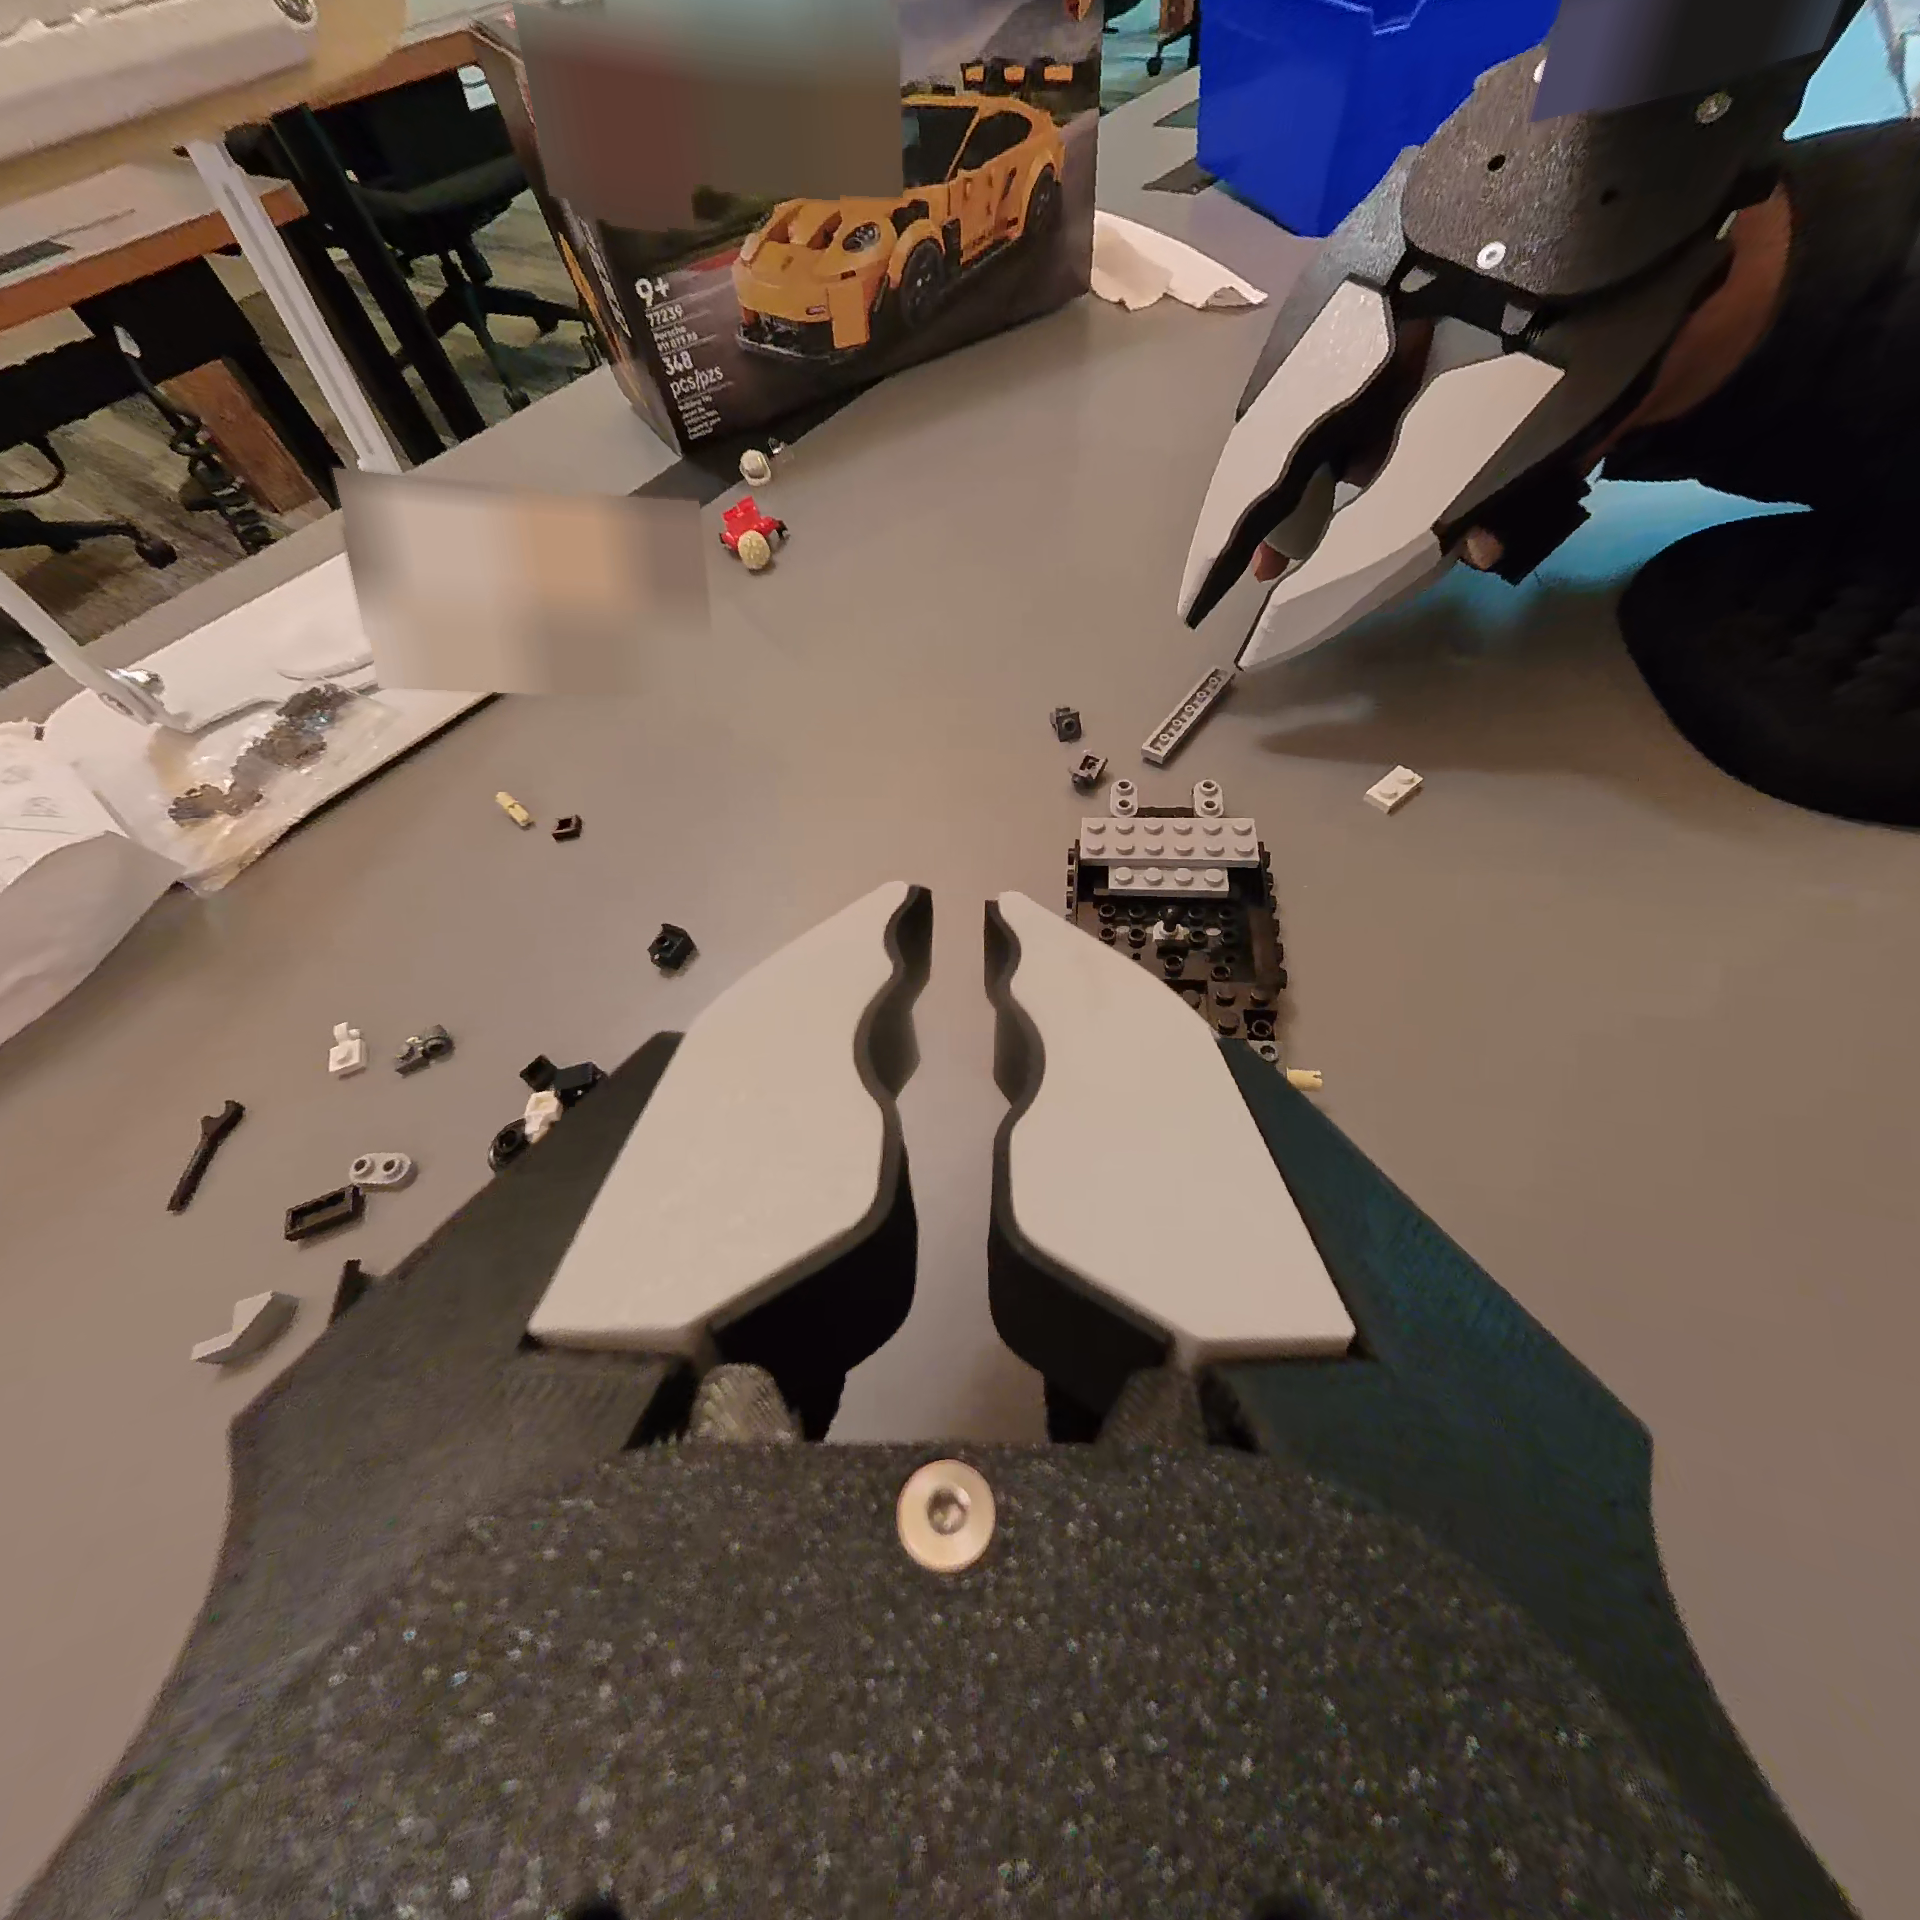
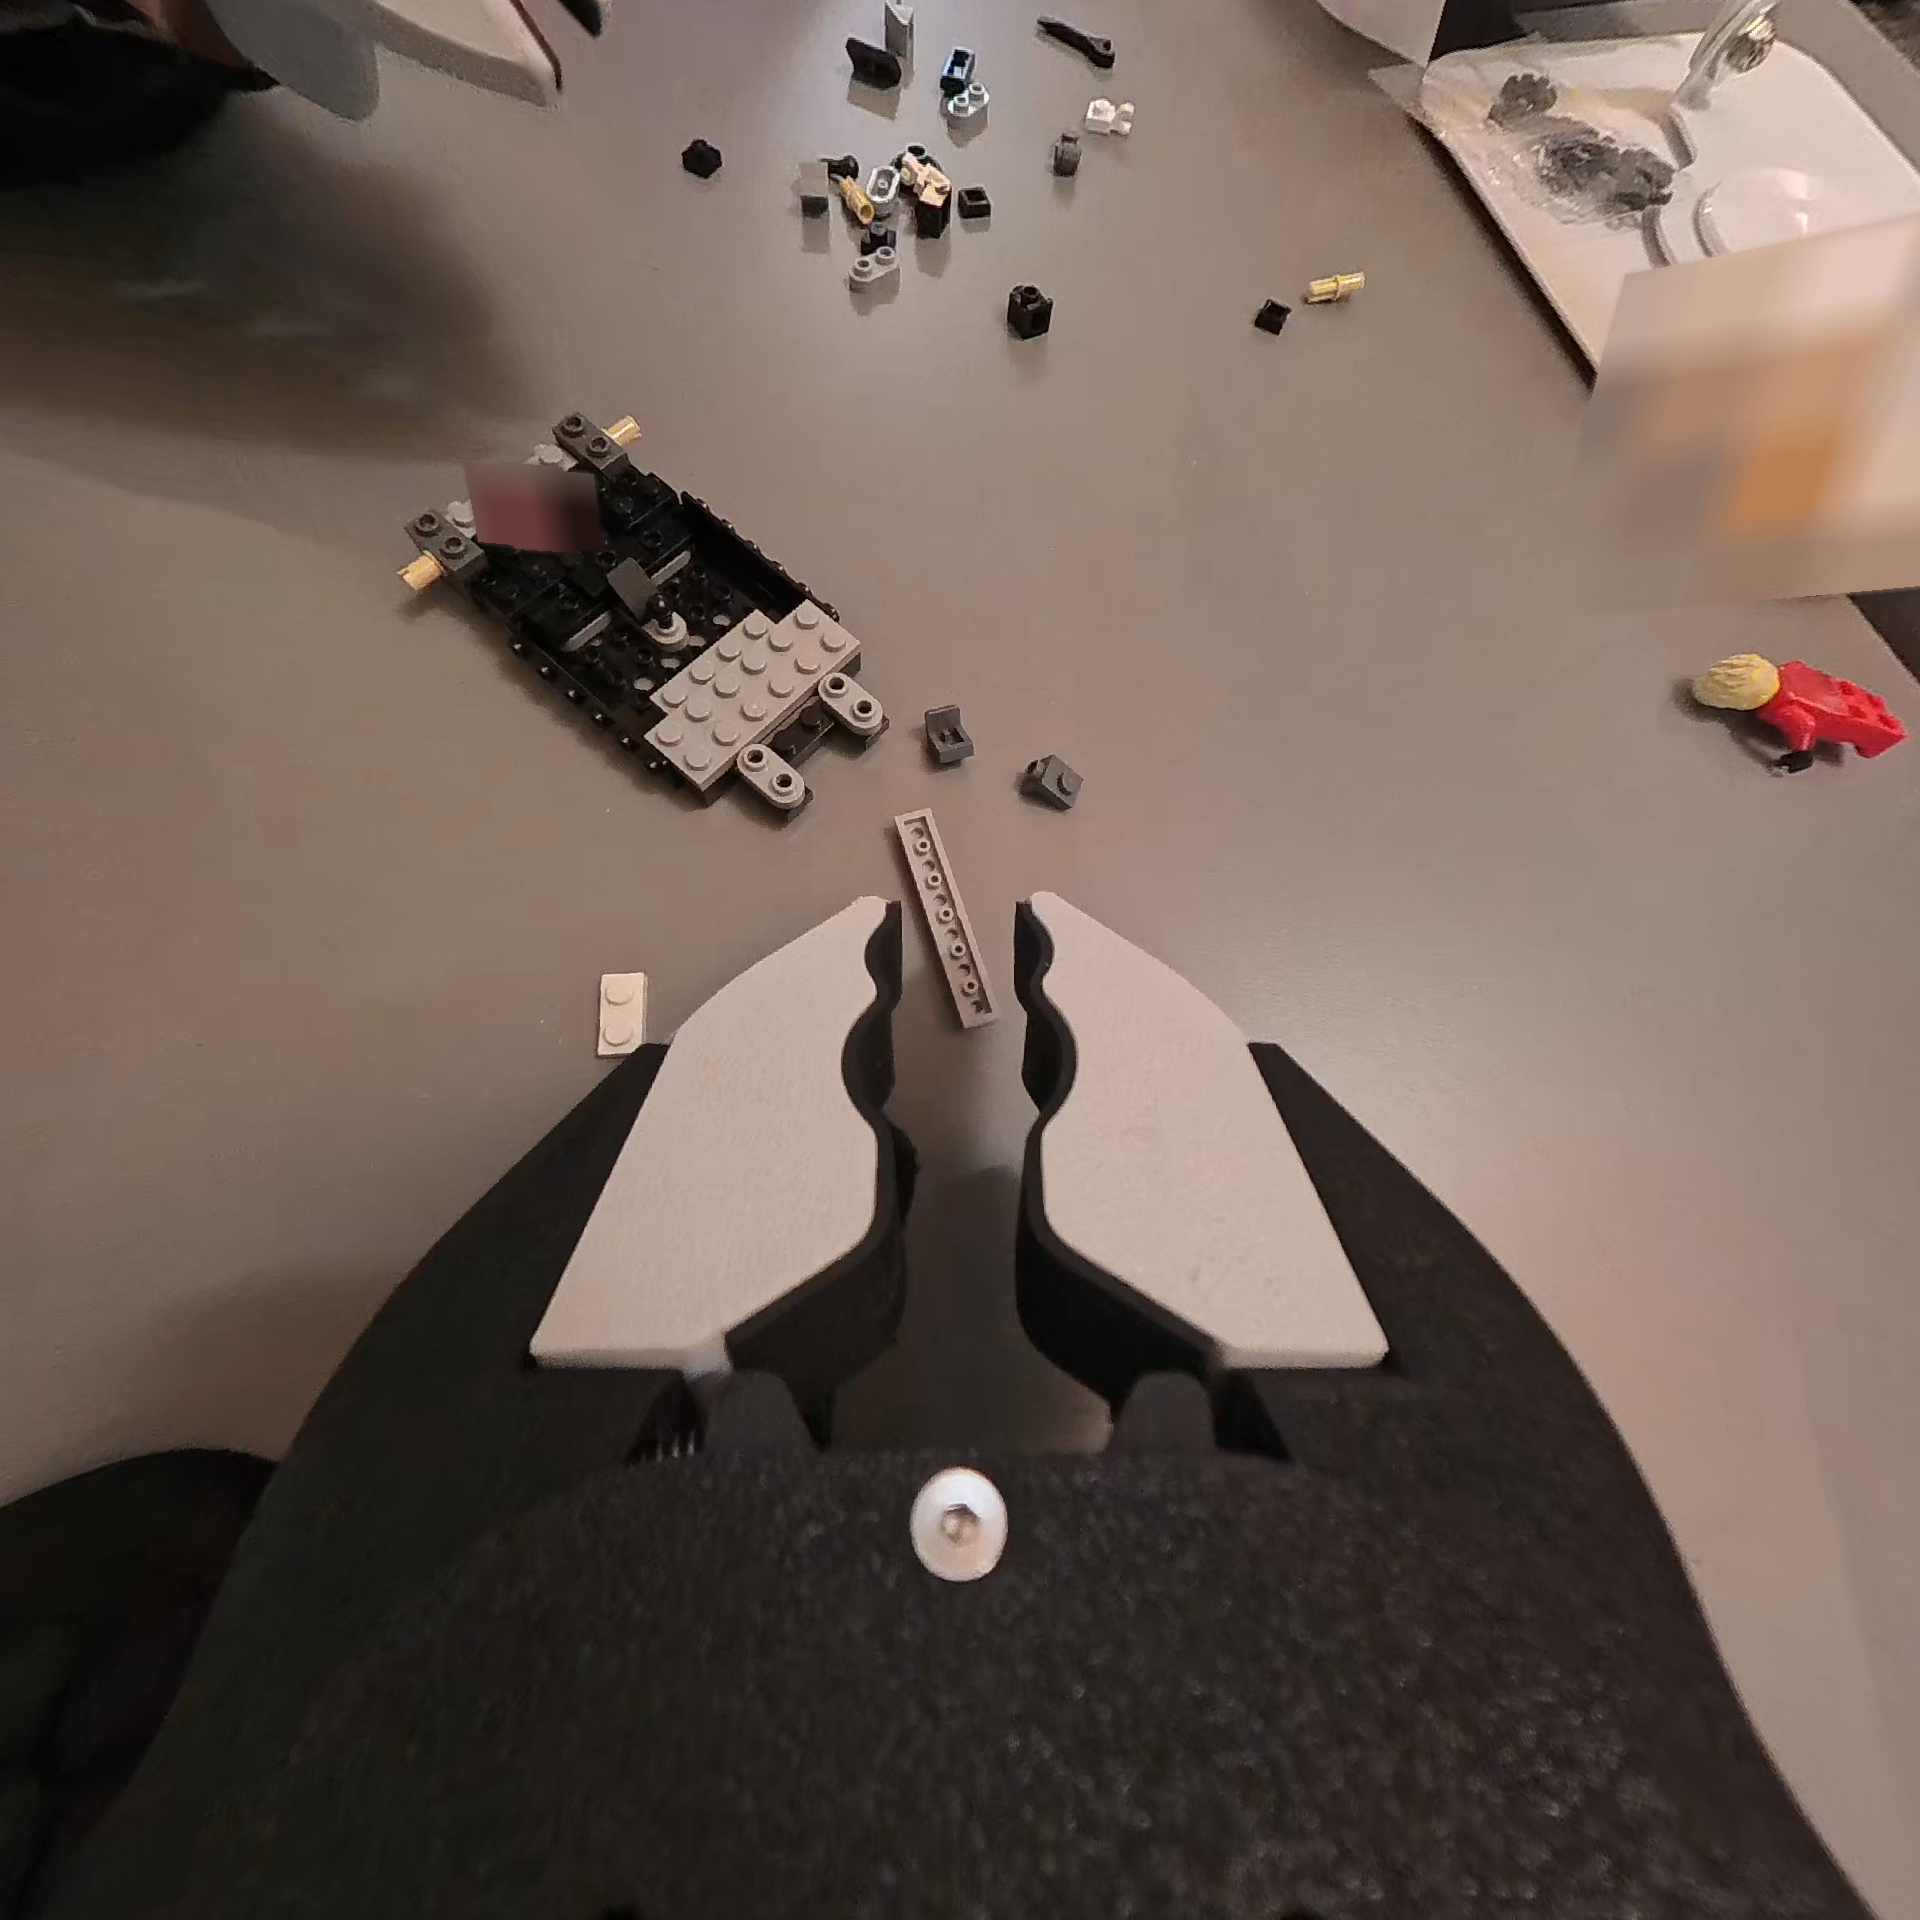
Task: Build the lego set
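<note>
Beyond your grey table [image 1: 1558,1143] stand wooden desks [image 1: 156,249] and black office chairs [image 1: 457,208] — all at the upper left. A blue bin [image 1: 1299,104] sits at the table's far edge, with crumpled white paper [image 1: 1164,272] just beside it.

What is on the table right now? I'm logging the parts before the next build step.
car chassis: one, black with grey plates, table centre
long plate: one, grey, lying between the right fingertips
small plate: one, light grey, beside it
brackets: two, dark grey, near chassis
loose parts: many, black, grey, tan, scattered
minifigure: one, red, lying down
set box: one, upright
left hand-held gripper: open
right hand-held gripper: open
</note>
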